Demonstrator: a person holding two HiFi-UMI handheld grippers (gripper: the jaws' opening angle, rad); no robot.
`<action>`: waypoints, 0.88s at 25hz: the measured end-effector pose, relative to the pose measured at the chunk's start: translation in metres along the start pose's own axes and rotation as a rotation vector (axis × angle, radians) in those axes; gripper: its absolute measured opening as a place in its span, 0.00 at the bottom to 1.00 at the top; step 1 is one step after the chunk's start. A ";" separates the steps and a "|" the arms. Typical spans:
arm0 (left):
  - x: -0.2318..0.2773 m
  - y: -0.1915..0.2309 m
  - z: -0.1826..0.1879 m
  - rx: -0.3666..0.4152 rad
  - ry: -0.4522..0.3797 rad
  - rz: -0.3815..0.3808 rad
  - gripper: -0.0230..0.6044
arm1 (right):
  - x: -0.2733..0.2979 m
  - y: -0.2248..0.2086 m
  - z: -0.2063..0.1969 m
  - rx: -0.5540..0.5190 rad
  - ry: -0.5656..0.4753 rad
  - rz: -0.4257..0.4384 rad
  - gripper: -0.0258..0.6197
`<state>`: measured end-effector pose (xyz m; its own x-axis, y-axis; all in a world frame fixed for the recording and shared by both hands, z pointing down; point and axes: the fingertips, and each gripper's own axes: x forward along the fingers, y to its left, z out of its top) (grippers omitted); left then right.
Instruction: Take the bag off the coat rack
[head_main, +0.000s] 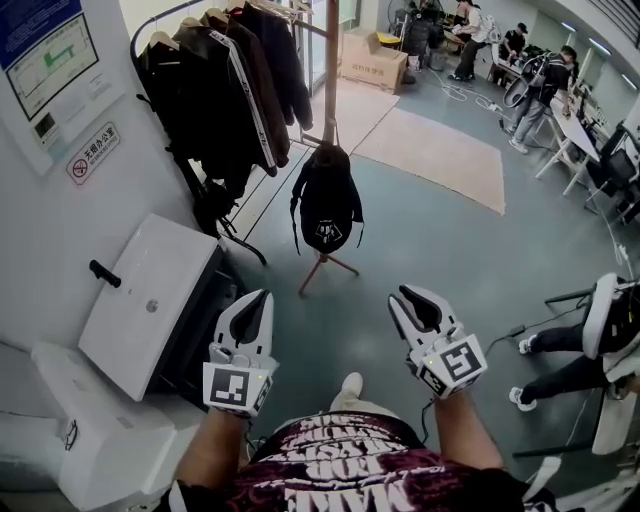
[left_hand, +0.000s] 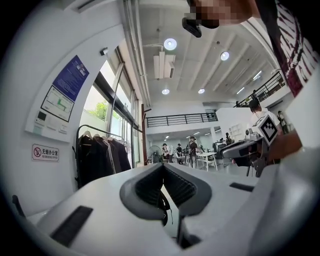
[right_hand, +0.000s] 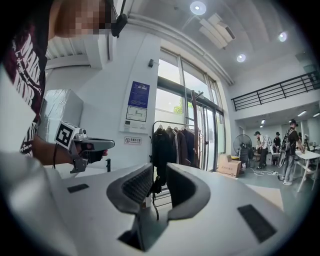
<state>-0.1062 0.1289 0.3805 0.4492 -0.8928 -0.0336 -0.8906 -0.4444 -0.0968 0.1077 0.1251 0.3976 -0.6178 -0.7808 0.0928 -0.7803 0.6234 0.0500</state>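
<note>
**Two empty grippers, one soft backpack hanging ahead**

Head view: the black backpack (head_main: 326, 205) hangs from the wooden coat rack (head_main: 330, 60) at 12 o'clock, well apart from both tools. It sags in a rounded lump with its shoulder straps (head_main: 296, 215) drooping at its 9 and 3 o'clock sides. The left gripper (head_main: 262, 297) sits at 7 o'clock and the right gripper (head_main: 398, 297) at 5 o'clock, both pointing toward the bag. A garment rail (head_main: 225, 80) of dark coats stands at 10 o'clock.

Left gripper view: the left gripper (left_hand: 162, 166) has its pads meeting at the tips, with nothing caught in them. A dark shape (left_hand: 162, 201) with a dangling strap shows in the slot below the tips; it may be the backpack.

Right gripper view: the right gripper (right_hand: 159, 167) stands a narrow slit apart and grips nothing. The garment rail (right_hand: 172, 145) lies beyond it, at 12 o'clock.

Handling, as a judgement: the bag is soft fabric that will fold and swing, and it looks slack rather than stuffed, so probably light. Its body offers little to pinch. The best hold is likely at its 12 o'clock top, where the straps gather at the peg, with a lift upward before pulling away. The rack's thin splayed legs (head_main: 325, 268) suggest that a sideways tug could rock it.
</note>
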 end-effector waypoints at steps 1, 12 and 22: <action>0.006 0.000 -0.002 -0.011 0.002 -0.002 0.05 | 0.003 -0.005 -0.001 0.001 0.002 0.001 0.18; 0.079 -0.006 -0.012 -0.023 0.016 0.001 0.05 | 0.032 -0.067 0.000 -0.032 0.007 0.023 0.18; 0.139 -0.012 -0.018 -0.003 0.040 0.060 0.05 | 0.053 -0.119 -0.008 -0.040 0.021 0.061 0.19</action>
<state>-0.0344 0.0091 0.3947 0.3916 -0.9201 0.0005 -0.9162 -0.3900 -0.0924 0.1689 0.0099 0.4042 -0.6616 -0.7406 0.1174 -0.7366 0.6712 0.0835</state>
